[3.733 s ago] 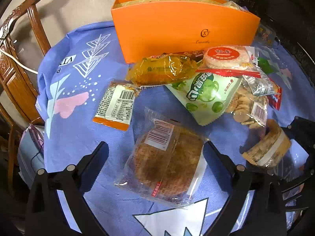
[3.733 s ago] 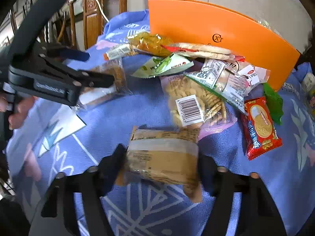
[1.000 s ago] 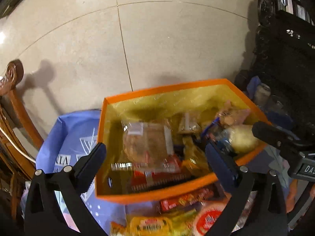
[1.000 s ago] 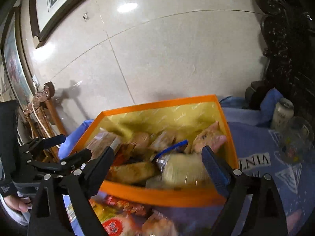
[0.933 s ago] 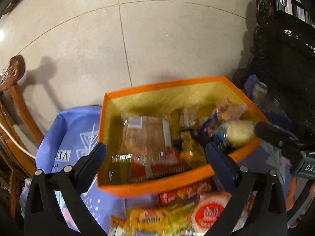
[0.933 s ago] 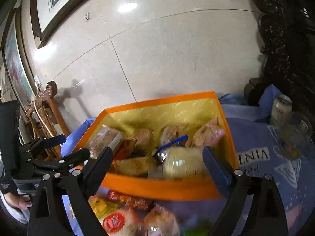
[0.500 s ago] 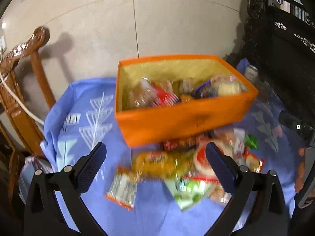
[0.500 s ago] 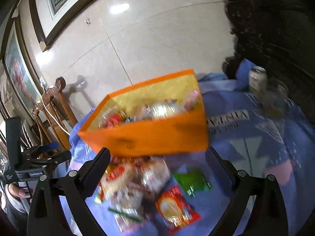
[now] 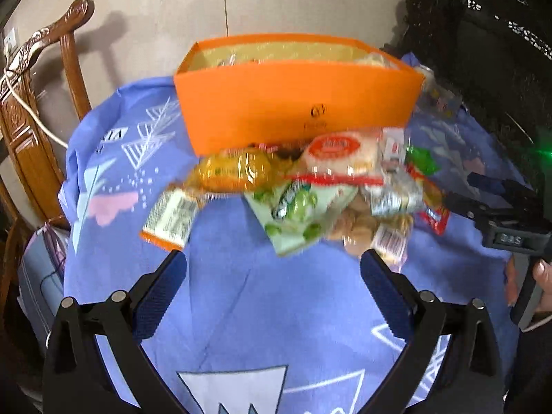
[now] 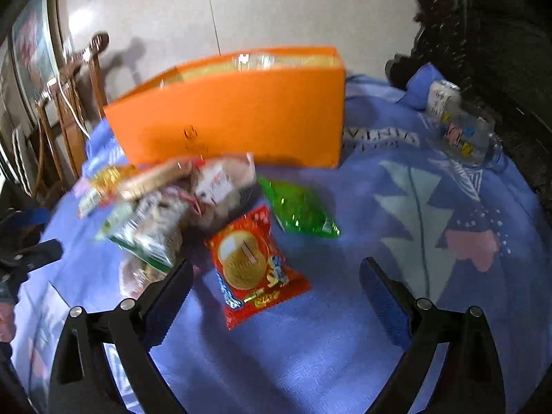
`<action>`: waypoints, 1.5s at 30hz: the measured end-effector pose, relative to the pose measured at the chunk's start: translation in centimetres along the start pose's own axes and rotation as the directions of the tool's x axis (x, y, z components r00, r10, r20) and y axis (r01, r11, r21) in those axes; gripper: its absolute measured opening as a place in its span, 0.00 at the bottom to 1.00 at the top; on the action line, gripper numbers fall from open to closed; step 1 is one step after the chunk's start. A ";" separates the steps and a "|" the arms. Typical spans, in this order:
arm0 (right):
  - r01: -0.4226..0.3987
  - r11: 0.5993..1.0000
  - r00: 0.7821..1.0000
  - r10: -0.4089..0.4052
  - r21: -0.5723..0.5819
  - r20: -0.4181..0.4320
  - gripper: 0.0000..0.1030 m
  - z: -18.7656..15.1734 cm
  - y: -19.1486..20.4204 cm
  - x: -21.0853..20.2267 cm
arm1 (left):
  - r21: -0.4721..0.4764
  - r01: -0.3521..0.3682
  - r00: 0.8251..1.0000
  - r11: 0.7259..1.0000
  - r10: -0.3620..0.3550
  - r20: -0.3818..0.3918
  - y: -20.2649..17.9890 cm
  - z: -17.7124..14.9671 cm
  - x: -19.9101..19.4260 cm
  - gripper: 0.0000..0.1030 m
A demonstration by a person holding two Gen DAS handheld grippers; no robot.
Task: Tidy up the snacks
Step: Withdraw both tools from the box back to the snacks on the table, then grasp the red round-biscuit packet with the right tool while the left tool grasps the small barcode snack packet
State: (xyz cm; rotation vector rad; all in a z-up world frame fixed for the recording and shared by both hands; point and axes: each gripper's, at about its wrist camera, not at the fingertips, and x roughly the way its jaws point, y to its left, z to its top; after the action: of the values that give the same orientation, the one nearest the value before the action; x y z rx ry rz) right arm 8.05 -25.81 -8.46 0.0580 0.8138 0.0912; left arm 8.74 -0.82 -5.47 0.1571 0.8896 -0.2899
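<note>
- The right gripper (image 10: 276, 296) has its jaws spread wide with nothing between them. The red packet (image 10: 253, 265) lies on the blue cloth (image 10: 345, 345) just above the gap and left of centre in the right wrist view.
- The packet's long axis runs from upper left to lower right of that frame, slanted against the line between the fingers. A clean pinch across its narrow width would likely need some turn of the wrist.
- The left gripper (image 9: 274, 296) is also wide open and empty. In its view the snack pile (image 9: 310, 193) sits well above the fingers, pressed against the front of the orange box (image 9: 296, 103).
- Judging by these views, the right hand is nearer to a loose snack; a green packet (image 10: 298, 212) lies just beyond the red one.
- A second ago both cameras looked down into the box at the snacks inside. Now both look at the loose snacks on the cloth, with the box behind them.
</note>
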 end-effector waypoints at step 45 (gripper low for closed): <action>-0.143 0.986 0.987 0.148 0.089 -0.053 0.47 1.2 -1.0 0.5 | -0.010 -0.050 0.996 0.999 0.049 -0.079 3.8 1.5 2.6 0.96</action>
State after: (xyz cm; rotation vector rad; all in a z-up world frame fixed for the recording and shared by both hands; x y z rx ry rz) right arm 9.33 -26.80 -8.08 0.1959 0.8726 0.1976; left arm 12.56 1.91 -6.49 0.1804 0.9643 -0.2334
